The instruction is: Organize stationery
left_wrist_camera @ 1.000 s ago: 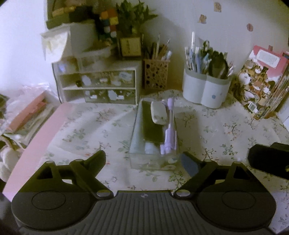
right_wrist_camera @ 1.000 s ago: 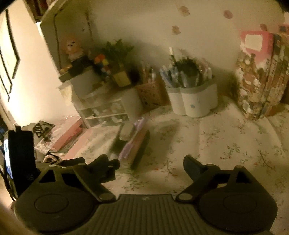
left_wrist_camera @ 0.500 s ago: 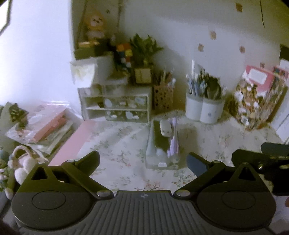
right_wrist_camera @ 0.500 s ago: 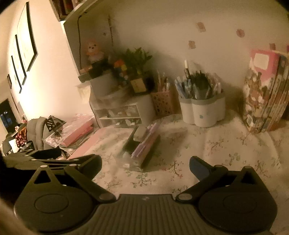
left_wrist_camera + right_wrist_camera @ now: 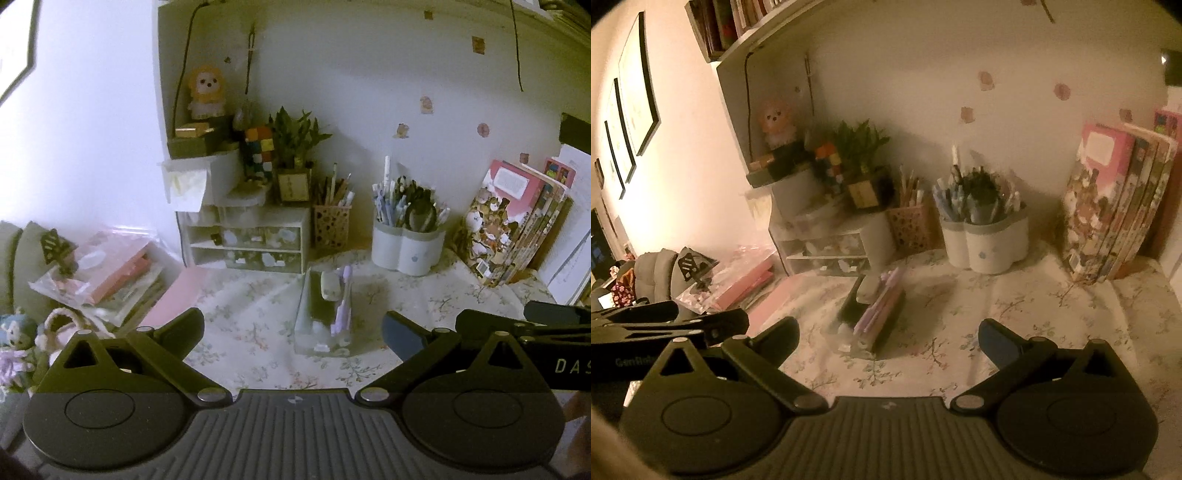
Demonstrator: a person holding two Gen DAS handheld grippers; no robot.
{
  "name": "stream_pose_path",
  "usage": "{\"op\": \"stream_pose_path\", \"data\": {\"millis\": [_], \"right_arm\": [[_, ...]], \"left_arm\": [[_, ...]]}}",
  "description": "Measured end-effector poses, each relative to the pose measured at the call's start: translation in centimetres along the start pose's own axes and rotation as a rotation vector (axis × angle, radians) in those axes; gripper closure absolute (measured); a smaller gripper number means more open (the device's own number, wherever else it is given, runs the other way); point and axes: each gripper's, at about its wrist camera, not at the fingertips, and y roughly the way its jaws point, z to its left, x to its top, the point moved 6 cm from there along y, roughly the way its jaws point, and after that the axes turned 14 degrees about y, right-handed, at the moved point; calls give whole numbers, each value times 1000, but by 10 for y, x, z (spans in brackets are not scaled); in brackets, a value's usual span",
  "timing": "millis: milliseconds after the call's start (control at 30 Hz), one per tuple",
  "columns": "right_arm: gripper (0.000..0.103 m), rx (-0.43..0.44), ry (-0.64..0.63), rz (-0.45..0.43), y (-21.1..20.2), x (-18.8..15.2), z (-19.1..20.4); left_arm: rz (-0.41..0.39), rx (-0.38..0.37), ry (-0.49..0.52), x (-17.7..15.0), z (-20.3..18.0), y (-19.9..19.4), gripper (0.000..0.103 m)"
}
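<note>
Both the left gripper (image 5: 291,328) and the right gripper (image 5: 888,332) are hovering with jaws wide open and empty above the tabletop (image 5: 424,295), where the clear pencil case (image 5: 323,314) is lying filled, so tidying looks nearly finished.

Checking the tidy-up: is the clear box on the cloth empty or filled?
Filled. The clear box holds a purple pen, a pale eraser-like piece and a dark item; it has no lid.
</note>
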Motion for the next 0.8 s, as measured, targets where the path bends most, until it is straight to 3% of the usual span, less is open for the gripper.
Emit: {"op": "stream_pose_path", "data": {"millis": [800], "right_arm": [[10,-13,18,0,1,-1,-3]], "left_arm": [[21,2,22,-1,-3,6,5]]}}
